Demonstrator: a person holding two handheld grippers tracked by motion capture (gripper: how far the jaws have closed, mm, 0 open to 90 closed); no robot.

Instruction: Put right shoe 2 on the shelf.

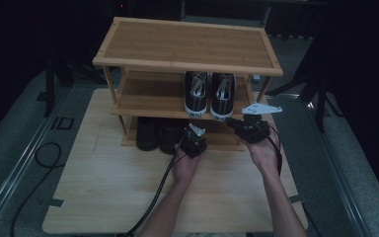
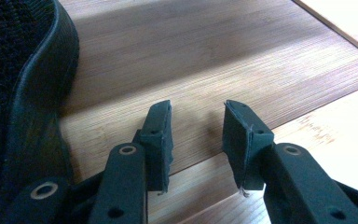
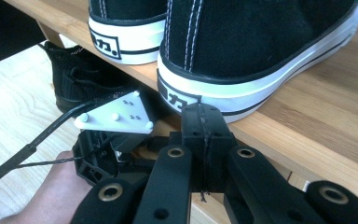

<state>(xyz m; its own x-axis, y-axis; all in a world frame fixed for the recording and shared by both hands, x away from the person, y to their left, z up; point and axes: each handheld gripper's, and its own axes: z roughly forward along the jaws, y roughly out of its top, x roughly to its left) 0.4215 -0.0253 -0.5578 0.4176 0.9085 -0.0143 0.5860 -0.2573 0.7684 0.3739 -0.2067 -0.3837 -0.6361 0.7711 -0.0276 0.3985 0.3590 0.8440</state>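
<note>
My left gripper (image 1: 193,142) is black plastic, its arms studded with brass-ringed rivets and its two pads square and matte. A thick black cable (image 1: 154,196) trails from it beside my bare forearm. My right gripper (image 1: 249,127), nearer the shoe rack (image 1: 187,47), carries a pale grey three-cornered plate (image 3: 115,113) with small round studs. My forearms wear no sleeves.

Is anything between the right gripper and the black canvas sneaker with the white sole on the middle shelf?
Nothing visible. The shut right gripper sits just in front of the black-and-white sneaker heel, at the bamboo shelf edge, with no object between them.
</note>
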